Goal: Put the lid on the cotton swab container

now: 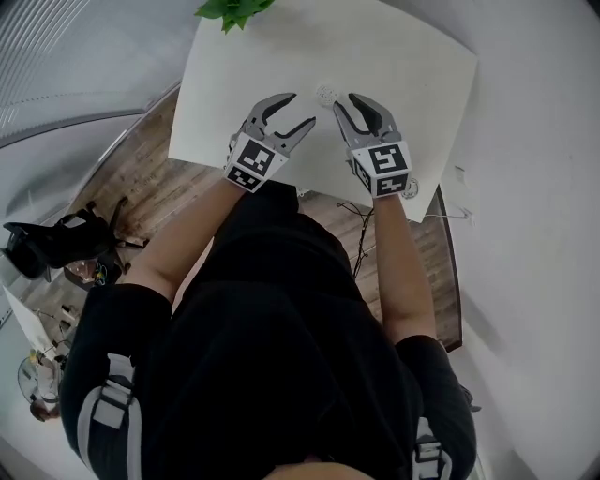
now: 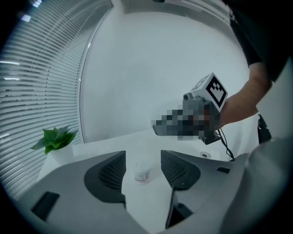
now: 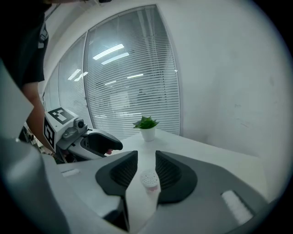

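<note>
Head view: a white table is seen from above, with the person's dark-clothed torso and bare forearms filling the lower frame. Both grippers are held over the table's near half – left gripper and right gripper side by side, tips angled toward each other. A potted green plant is set at the far edge. The cotton swab container is stood upright on the table between the two sets of tips, just beside the right gripper's. In the left gripper view the jaws are spread wide, with the container seen further out on the table, through the gap, untouched. In the right gripper view the jaws are set narrow – the container is framed in the gap at the tips, its top uncovered with swab ends showing, and no pad is seen pressing on it.
</note>
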The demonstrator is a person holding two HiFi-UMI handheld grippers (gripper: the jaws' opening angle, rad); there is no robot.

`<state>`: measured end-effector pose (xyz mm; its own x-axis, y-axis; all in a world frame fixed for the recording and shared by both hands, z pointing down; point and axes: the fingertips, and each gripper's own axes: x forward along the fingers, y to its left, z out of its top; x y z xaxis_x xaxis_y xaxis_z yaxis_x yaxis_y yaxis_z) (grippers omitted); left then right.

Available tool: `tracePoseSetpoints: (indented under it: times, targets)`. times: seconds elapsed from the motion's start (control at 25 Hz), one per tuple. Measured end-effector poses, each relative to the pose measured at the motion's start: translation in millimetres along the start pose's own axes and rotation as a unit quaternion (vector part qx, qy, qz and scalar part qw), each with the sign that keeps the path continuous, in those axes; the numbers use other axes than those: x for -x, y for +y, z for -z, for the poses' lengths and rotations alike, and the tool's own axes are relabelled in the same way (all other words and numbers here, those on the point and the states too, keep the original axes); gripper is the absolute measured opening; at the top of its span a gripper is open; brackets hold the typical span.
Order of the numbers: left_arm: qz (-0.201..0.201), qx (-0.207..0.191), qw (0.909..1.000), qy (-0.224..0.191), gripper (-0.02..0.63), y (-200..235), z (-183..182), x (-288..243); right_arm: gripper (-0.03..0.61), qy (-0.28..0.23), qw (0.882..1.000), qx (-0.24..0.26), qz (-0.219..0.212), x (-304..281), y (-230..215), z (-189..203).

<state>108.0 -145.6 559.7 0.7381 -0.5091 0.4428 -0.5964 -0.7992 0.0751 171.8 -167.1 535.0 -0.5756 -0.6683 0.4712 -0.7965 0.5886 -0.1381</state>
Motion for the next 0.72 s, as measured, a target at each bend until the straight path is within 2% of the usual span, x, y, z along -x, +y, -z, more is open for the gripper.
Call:
tracePoseSetpoints:
  times: [0.16, 0.36, 0.56, 0.72]
  targets:
    - [0.006, -0.002, 0.9994, -0.034, 0.222, -10, -37, 19, 0.132, -0.044, 0.999, -0.011, -0.005, 31, 8, -20]
    - [0.01, -0.025, 0.9968, -0.075, 0.168, -32, -79, 46, 0.112, -0.101, 0.995, -0.014, -0.005, 75, 23, -45]
    - [0.013, -0.04, 0.9923, -0.117, 0.077, -51, -118, 78, 0.085, -0.149, 0.989, 0.002, -0.013, 113, 46, -75]
    - [0.013, -0.054, 0.9883, -0.142, 0.041, -66, -142, 98, 0.061, -0.179, 0.983, 0.022, -0.019, 136, 65, -93]
